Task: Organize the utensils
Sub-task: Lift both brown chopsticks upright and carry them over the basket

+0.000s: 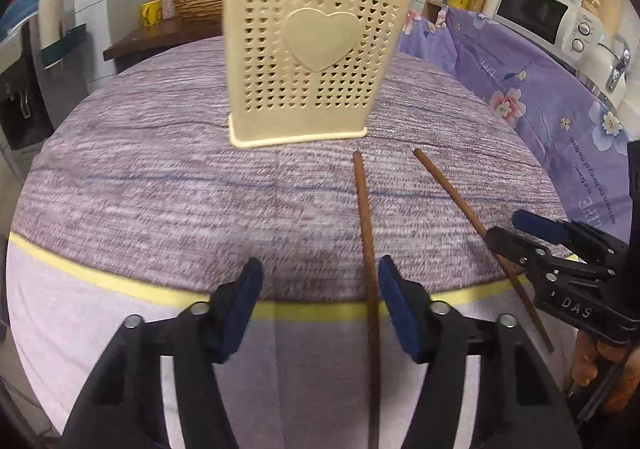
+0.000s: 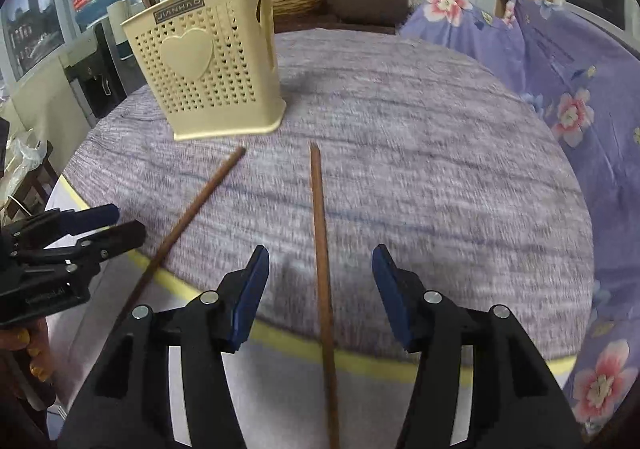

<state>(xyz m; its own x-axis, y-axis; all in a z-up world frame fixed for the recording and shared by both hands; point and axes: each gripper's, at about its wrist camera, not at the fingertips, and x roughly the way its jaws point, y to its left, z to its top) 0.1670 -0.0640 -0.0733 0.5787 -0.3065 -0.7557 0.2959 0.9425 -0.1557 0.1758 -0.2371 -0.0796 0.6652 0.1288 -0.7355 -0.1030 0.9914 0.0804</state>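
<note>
Partly done: some utensils already stand in the cream holder (image 1: 304, 61), two chopsticks (image 1: 366, 249) (image 2: 322, 269) left on the tablecloth (image 1: 160, 169), one between each half-open gripper's pads, left gripper (image 1: 320, 309), right gripper (image 2: 320, 297), neither gripped

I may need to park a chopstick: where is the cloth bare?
Bare: left of the holder down to the yellow stripe, and right of the right chopstick toward the floral cloth. Crowded: before the holder, around both chopsticks and grippers.
</note>
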